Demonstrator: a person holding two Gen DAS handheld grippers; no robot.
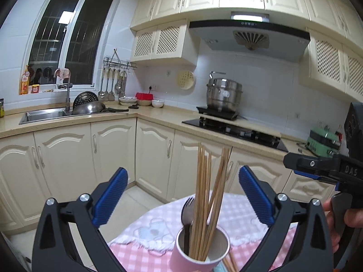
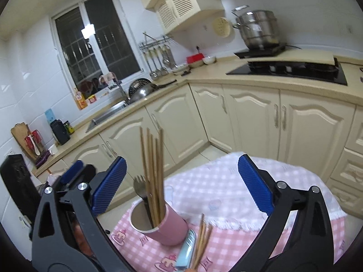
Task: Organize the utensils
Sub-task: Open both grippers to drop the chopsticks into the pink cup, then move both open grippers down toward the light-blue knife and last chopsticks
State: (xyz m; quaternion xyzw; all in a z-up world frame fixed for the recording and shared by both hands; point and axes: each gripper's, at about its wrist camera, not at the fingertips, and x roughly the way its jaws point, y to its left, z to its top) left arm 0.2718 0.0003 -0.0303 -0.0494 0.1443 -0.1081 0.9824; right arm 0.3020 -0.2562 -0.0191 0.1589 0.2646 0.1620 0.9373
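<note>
Pink cup (image 1: 199, 247) stands upright on the pink checked tablecloth (image 2: 226, 181), near the table's kitchen-side edge, holding a bundle of wooden chopsticks (image 1: 208, 192) and a dark fork (image 1: 187, 208). More loose chopsticks (image 2: 202, 240) and a light blue case (image 2: 187, 249) lie flat just beside the cup. Left gripper (image 1: 182, 197) jaws wide apart, holding nothing. Right gripper (image 2: 181, 185) likewise wide, empty.

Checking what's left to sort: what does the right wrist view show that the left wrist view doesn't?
Only the right view shows the light blue case lying beside the loose chopsticks on the cloth. Only the left view shows the range hood and the green appliance. Both show the pink cup holding chopsticks and a fork, on the checked tablecloth.
</note>
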